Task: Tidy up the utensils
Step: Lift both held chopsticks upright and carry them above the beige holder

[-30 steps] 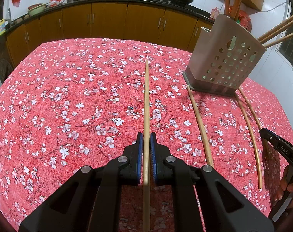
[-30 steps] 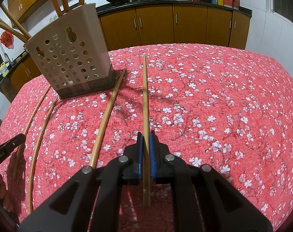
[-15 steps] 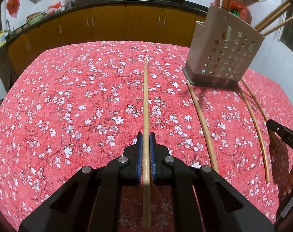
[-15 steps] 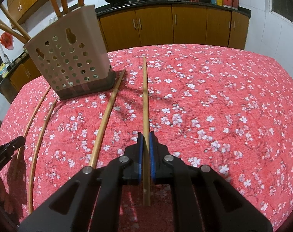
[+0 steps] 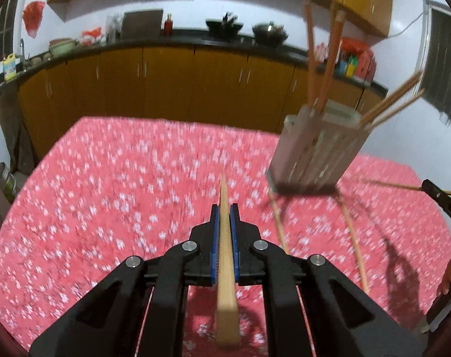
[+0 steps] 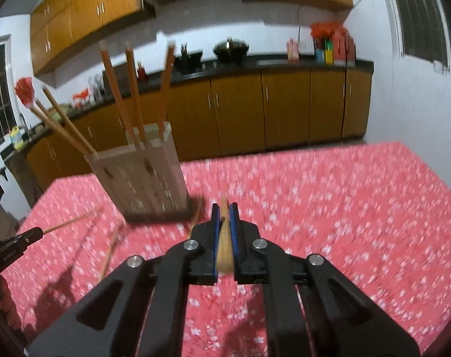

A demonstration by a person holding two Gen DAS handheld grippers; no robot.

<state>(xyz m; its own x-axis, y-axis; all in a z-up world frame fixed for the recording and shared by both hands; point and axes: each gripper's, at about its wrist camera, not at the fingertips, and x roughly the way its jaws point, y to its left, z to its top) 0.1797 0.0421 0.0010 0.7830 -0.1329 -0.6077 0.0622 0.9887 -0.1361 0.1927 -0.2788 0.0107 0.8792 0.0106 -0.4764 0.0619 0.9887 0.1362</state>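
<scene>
My left gripper [image 5: 224, 208] is shut on a wooden chopstick [image 5: 225, 255] and holds it lifted above the red floral tablecloth [image 5: 106, 208]. My right gripper [image 6: 224, 208] is shut on another chopstick [image 6: 224, 250], also lifted. The grey perforated utensil holder [image 5: 317, 151] stands on the table with several chopsticks upright in it; it also shows in the right wrist view [image 6: 145, 178], left of the right gripper. Loose chopsticks [image 5: 353, 244] lie on the cloth beside the holder. Each gripper shows at the other view's edge, the right one [image 5: 439, 193] and the left one [image 6: 14, 244].
Wooden kitchen cabinets [image 5: 166, 89] and a dark counter with woks [image 5: 267, 32] run behind the table. A white wall and a window [image 6: 418, 15] are to the right. The view is motion-blurred.
Both grippers have risen and tilted up, lifting their chopsticks off the table. The views now show more of the cabinets and wall, and the holder looks further below.
</scene>
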